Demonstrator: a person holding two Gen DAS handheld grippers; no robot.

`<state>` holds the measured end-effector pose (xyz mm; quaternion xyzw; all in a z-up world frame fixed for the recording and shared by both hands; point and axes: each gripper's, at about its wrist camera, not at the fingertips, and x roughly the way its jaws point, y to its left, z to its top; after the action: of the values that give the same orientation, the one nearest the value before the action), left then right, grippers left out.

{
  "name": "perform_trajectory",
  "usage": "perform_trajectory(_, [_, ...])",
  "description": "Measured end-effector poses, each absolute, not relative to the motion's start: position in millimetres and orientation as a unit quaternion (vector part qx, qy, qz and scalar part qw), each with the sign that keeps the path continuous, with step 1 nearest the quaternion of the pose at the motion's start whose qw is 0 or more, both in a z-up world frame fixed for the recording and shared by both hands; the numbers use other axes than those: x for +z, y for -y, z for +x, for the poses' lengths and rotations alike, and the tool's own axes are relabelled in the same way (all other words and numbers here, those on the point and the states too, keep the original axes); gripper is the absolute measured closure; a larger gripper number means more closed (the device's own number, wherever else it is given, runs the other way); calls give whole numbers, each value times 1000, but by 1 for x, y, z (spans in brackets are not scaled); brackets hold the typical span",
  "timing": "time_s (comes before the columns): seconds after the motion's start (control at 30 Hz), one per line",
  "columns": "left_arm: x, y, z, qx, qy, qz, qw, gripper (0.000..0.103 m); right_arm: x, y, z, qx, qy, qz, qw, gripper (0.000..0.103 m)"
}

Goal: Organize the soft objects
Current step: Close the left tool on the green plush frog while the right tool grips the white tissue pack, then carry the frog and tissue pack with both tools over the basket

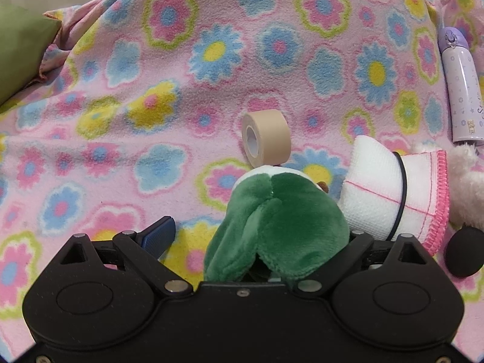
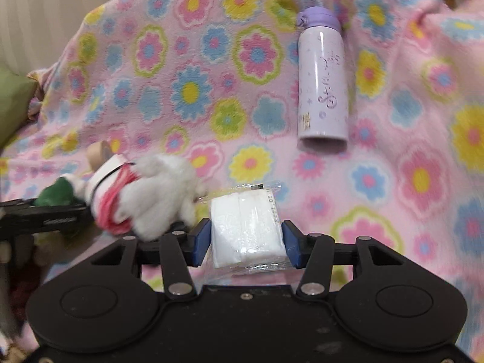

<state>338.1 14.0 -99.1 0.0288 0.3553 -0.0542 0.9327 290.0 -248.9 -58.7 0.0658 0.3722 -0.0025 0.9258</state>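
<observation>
Right gripper (image 2: pixel 247 236): jaws closed in, both blue pads pressed flat against the sides of a wrapped white tissue pack (image 2: pixel 246 230), carried tilted downward. Left gripper (image 1: pixel 257 239): jaws spread wide, one blue pad (image 1: pixel 159 236) bare, green plush toy (image 1: pixel 272 227) lying between the fingers.

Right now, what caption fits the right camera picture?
Right gripper clamps a wrapped white pack above the flowery blanket.

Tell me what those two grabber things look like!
The left gripper and the right gripper look the same: a wide matte black plastic body with two round bumps, black linkage bars joined by shiny silver pins, and triangular cut-outs. Each has ribbed blue finger pads. No cables, markings or sleeves are visible.
</observation>
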Motion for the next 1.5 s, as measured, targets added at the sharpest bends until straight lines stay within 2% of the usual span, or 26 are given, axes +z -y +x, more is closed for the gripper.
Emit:
perform_trajectory(0.1, [-98,-15,336,-55,-350,26,935,17,-53,242,272,-4,-371,69,926,53])
perform_trajectory(0.13, [-98,-15,334,-55,-344,25,937,22,-51,240,267,-4,-370,69,926,53])
perform_trajectory(0.2, [-96,-17,330,-52,-332,24,942,36,-48,238,257,-3,-371,78,925,53])
perform_trajectory(0.23, [-94,-18,327,-49,-324,22,945,50,-48,237,253,-3,-373,85,924,53])
perform_trajectory(0.27, [-93,-20,326,-49,-320,18,946,53,-47,237,249,-2,-375,90,923,53])
perform_trajectory(0.47, [-81,-25,319,-67,-322,2,944,54,-34,239,224,-5,-368,100,924,53])
perform_trajectory(0.63, [-50,-24,298,-42,-320,-3,946,54,-12,244,208,1,-350,119,929,53])
perform_trajectory(1.0, [30,-2,193,-61,-320,24,945,54,45,230,151,46,-320,145,935,53])
perform_trajectory(1.2, [40,6,135,-79,-359,4,930,54,60,221,112,72,-327,154,930,53])
perform_trajectory(1.5, [42,26,56,-92,-360,32,928,54,60,212,53,87,-342,178,919,53])
